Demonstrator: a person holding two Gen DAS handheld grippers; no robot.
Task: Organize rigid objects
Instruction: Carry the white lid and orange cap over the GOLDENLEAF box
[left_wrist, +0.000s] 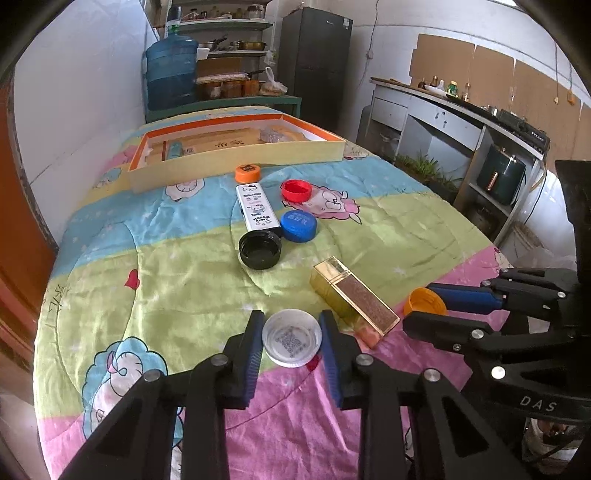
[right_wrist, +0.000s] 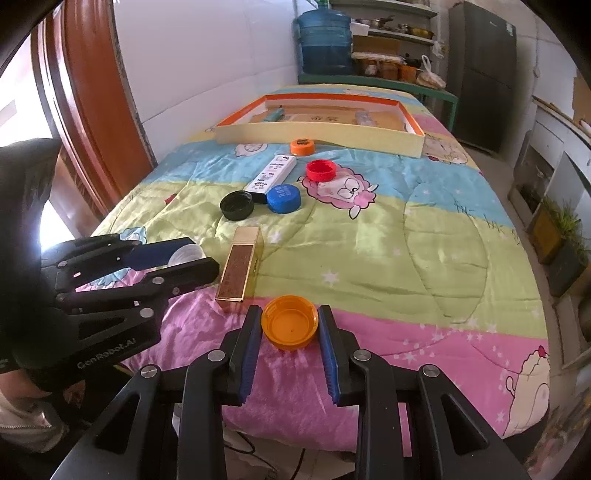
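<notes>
My left gripper pinches the white cap, open side up, both blue pads against its rim, at the near edge of the quilt. No earlier view is given, so I record only the present grip. My right gripper likewise clamps the yellow cap, hollow up, pads touching its sides on the pink band of the quilt. Whether either cap is lifted clear of the fabric I cannot tell from these angles.

Between the two grippers and just beyond lies the gold box, flat on its long side, near the white cap but apart from it.

Mid-quilt: the black cap, open side up, touches the near end of the white case, which lies flat. The blue cap sits closed side up just right of the case. The red cap rests beyond it, open side up. The orange cap stands at the far end of the case, closed side up, just before the tray.

At the far end, the tray with orange rim holds a blue tube and a wrapped item, poorly resolved.
</notes>
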